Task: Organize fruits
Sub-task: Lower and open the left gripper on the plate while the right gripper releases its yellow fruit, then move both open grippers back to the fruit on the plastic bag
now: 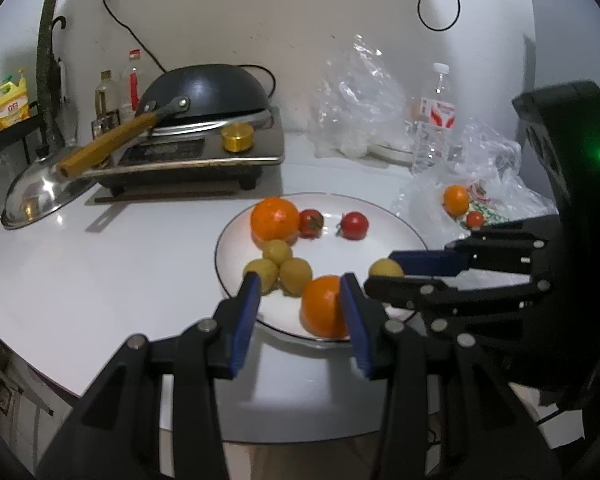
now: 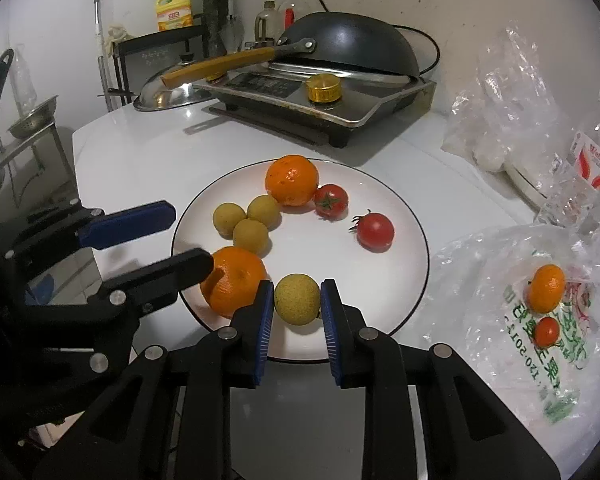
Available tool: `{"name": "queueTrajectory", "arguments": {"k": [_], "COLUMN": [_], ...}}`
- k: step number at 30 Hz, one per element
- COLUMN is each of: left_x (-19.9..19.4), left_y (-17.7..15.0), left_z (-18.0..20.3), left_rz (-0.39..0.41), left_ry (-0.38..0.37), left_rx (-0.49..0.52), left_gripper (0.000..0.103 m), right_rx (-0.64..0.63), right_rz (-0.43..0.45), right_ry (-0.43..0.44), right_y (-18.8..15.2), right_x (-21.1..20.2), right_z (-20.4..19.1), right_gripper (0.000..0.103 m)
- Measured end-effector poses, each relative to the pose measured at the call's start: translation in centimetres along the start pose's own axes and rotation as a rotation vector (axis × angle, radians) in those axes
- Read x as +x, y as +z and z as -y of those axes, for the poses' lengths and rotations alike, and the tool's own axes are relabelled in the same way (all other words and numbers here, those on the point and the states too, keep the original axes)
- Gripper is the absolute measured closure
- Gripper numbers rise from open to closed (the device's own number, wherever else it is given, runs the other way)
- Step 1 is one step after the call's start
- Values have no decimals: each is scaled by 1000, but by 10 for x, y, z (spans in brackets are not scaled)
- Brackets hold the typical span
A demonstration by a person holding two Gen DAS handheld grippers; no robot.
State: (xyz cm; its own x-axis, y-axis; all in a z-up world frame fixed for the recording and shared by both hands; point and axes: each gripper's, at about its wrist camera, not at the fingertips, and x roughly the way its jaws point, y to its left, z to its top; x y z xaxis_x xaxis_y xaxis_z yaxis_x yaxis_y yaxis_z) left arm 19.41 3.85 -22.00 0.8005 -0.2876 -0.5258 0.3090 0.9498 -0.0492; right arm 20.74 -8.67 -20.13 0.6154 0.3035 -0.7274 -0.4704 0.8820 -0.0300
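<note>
A: Where do you stand?
B: Your right gripper (image 2: 296, 312) clamps a yellow-green fruit (image 2: 297, 299) over the plate (image 2: 403, 280); your left gripper (image 1: 300, 312) has its jaws apart around an orange (image 1: 323, 306)

A: Next?
B: Probably release it beside the three yellow-green fruits (image 2: 246, 220), then fetch the bag (image 2: 499, 320) fruit

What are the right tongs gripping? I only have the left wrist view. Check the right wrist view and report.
Observer: The right tongs flank one yellow fruit at the near side of the plate. Both pads touch its sides. I cannot tell whether it is lifted.
Operator: Now report where my left tongs sit, seen from that side.
Observer: The left tongs are wide open, and the lower finger's tip touches the near orange.
</note>
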Motion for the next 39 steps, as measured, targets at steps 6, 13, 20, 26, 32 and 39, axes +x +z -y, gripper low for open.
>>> {"name": "queueTrajectory", "arguments": {"k": [6,13,20,26,32,39], "left_x": [-2,-4,-6,-9,-12,-14], "left_y": [1,5,10,16,22,32], "left_z": [1,7,15,27,44,62], "left_rz": [4,15,22,37,45,62], "left_ry": [9,21,30,32,23,18], "left_rx": [1,12,23,32,58,77], "left_gripper": [60,60,60,60,60,60], "right_rx": [15,30,44,61,83,92], "right_rz": [-6,14,51,78,104,139], "right_ry": [22,28,14,-17,-43,-69], "right_y": [-1,-1,-4,-7,-11,-16], "right_x": [0,-8,-23,-40,-56,-77], "right_z": [1,7,17,33,49,64], "right_gripper": [77,74,73,73,73,73]}}
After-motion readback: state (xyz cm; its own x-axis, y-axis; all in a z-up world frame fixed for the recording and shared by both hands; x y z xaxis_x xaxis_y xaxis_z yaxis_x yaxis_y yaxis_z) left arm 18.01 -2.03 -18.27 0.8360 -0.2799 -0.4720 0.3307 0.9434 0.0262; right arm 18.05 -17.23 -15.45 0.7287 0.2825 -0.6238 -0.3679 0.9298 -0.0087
